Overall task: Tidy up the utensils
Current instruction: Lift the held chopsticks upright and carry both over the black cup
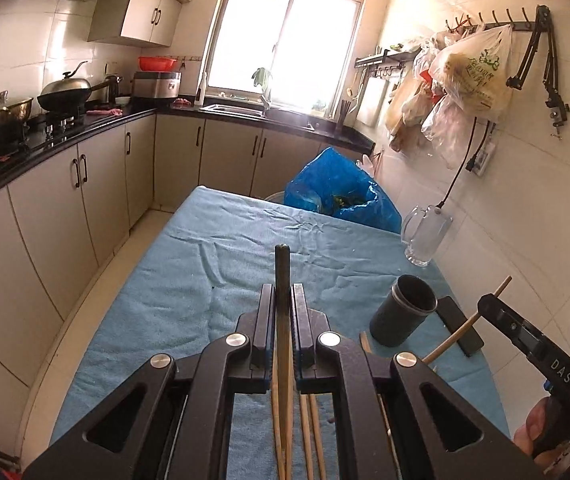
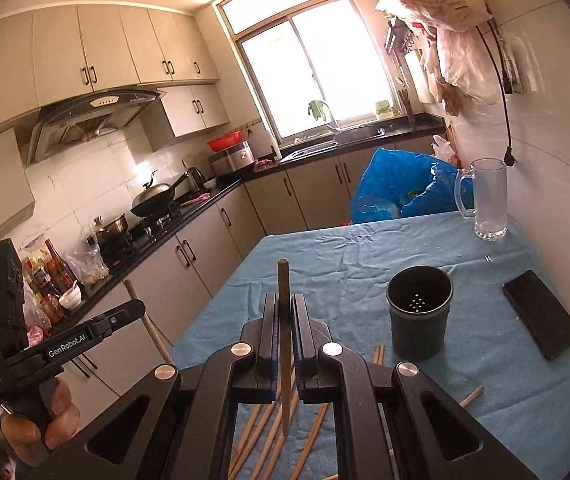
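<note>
Blue terry cloth point(image 1: 189, 264), creased and soft, covers the bench.

Left gripper point(image 1: 284, 300): black, angular, blue pads inside. Jaws closed on one chopstick point(image 1: 283, 276), a slim wooden rod with a dark tip. It stands clamped between the pads, tip projecting beyond them, shaft running back under the body. The gripper points forward and somewhat down over the cloth. In the right wrist view a hand point(image 2: 45, 420) grips its handle.

Loose chopsticks point(image 2: 261, 432), pale wood, lie scattered on the cloth below both grippers.

Right gripper point(image 2: 284, 312): same build. Jaws closed on a second chopstick point(image 2: 284, 280), clamped upright between the pads, dark tip above them, lower end hanging just above the loose pile. The gripper is angled slightly down.

Holder point(image 2: 419, 312): dark matt cylinder, open top, drain holes in its base, upright to the right of both grippers, empty of chopsticks.

Phone point(image 2: 541, 314): flat black slab, just beyond the holder. Mug point(image 2: 489, 200): clear glass, handled, far right corner.
</note>
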`<control>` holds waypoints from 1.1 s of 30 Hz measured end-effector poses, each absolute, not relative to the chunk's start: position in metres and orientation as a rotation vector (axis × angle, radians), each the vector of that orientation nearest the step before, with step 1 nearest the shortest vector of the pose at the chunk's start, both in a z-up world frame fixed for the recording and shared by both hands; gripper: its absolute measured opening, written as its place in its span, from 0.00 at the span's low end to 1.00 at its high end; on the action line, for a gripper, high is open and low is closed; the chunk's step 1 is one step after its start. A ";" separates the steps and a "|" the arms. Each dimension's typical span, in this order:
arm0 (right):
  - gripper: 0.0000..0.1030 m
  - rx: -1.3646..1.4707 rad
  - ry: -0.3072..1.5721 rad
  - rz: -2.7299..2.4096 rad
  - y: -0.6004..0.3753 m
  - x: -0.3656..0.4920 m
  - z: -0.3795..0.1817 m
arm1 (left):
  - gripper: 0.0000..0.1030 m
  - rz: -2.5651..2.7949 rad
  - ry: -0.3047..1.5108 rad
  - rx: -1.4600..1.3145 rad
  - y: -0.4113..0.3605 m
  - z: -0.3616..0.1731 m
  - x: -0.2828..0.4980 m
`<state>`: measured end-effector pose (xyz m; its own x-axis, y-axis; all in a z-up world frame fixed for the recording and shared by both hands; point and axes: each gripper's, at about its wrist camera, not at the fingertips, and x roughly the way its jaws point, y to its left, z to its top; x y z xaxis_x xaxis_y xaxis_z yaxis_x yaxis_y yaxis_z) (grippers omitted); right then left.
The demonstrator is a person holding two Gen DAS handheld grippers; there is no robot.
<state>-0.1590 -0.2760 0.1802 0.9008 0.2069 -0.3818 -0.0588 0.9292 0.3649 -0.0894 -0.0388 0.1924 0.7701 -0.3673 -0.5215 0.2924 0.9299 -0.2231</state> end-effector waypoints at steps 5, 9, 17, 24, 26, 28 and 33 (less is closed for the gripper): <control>0.07 0.365 0.420 0.139 -0.280 -0.167 0.184 | 0.06 -0.369 0.587 -0.132 -0.040 0.199 -0.094; 0.07 0.380 0.412 0.133 -0.288 -0.170 0.186 | 0.06 -0.383 0.588 -0.129 -0.042 0.204 -0.096; 0.07 0.416 0.386 0.115 -0.314 -0.177 0.196 | 0.06 -0.442 0.591 -0.110 -0.060 0.218 -0.092; 0.07 0.437 0.340 0.086 -0.340 -0.186 0.211 | 0.06 -0.510 0.574 -0.093 -0.085 0.240 -0.089; 0.07 0.443 0.330 0.083 -0.347 -0.188 0.216 | 0.06 -0.520 0.563 -0.087 -0.092 0.247 -0.088; 0.07 0.446 0.318 0.068 -0.354 -0.189 0.221 | 0.06 -0.534 0.555 -0.087 -0.101 0.255 -0.085; 0.07 0.442 0.281 0.037 -0.373 -0.188 0.238 | 0.06 -0.560 0.537 -0.102 -0.120 0.273 -0.072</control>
